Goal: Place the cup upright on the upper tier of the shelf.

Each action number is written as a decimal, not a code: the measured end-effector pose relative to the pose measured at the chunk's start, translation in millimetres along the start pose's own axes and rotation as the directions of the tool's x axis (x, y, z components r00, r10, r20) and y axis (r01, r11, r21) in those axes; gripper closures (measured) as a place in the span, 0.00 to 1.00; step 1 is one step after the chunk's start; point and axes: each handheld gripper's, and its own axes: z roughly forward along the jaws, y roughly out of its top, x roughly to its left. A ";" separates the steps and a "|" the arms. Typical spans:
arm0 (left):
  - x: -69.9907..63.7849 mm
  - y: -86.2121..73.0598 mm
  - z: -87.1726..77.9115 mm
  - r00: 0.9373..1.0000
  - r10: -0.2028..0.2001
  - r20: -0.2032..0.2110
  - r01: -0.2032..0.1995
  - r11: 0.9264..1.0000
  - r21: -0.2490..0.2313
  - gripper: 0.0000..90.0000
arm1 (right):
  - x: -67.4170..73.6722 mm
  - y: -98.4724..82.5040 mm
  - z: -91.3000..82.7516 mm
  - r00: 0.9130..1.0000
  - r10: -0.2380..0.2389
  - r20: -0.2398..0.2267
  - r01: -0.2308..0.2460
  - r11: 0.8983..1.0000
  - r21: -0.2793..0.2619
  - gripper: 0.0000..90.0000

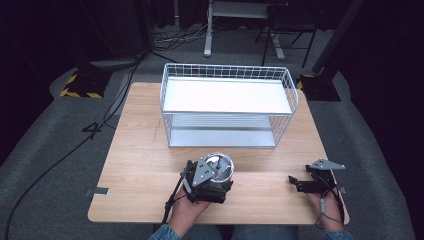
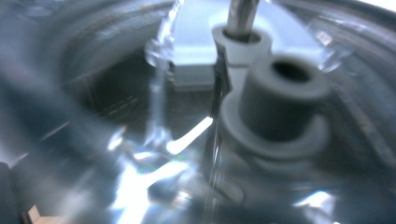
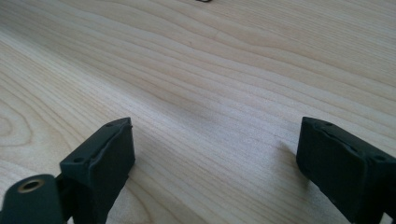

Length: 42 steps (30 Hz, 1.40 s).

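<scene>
**Metal bowl at the near edge, rack not yet loaded**

Nearest to me, my left gripper [image 1: 209, 181] sits at the front of the table [image 1: 145, 165], pressed right up against a shiny round metal bowl [image 1: 220, 167]. In the left gripper view the bowl [image 2: 116, 140] is so close that it blurs into reflections, with a grey stepped knob [image 2: 280, 107] and a thin metal stem [image 2: 240, 16] standing inside it. I cannot tell from these pictures whether those tongs are clamped on the rim or merely set against it; the jaws themselves are hidden.

My right gripper [image 1: 300, 184] rests low near the front right corner, well apart from the bowl. In the right gripper view its jaws stand wide apart with bare wood [image 3: 210, 84] between them, holding nothing.

Farther back, in the middle of the table, stands a white wire rack [image 1: 227, 105] with an upper shelf and a lower one. Both shelves look bare.

My judgement: the work is at its start. The bowl is on the tabletop just in front of the rack, the left tongs have reached it, and lifting it and setting it down somewhere, likely on a shelf, is all left to do.

I can read no brand, label or writing on the bowl, the rack or the grippers.
</scene>
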 end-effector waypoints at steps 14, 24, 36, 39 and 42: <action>1.6 -2.2 2.8 1.000 0.012 0.009 -0.011 0.999 -0.039 0.04 | 0.1 -0.1 -0.3 1.000 -0.001 0.003 0.001 1.000 -0.003 0.15; 2.5 -2.3 0.5 1.000 0.015 0.026 -0.014 0.999 -0.035 0.04 | 0.3 -0.1 -0.3 1.000 -0.003 0.005 0.003 1.000 -0.004 0.15; 14.6 11.6 -22.5 0.997 -0.015 0.078 0.022 0.996 -0.083 0.04 | 1.6 -0.3 -0.9 1.000 -0.015 0.008 0.015 1.000 -0.010 0.17; 16.3 16.9 -26.4 0.997 -0.013 0.080 0.021 0.995 -0.093 0.04 | 3.1 -0.2 -1.0 1.000 -0.021 0.017 0.021 1.000 -0.014 0.17; 19.2 25.7 -32.5 0.997 -0.006 0.078 0.014 0.994 -0.106 0.04 | 2.8 0.3 -0.3 1.000 -0.019 0.019 0.019 1.000 -0.013 0.17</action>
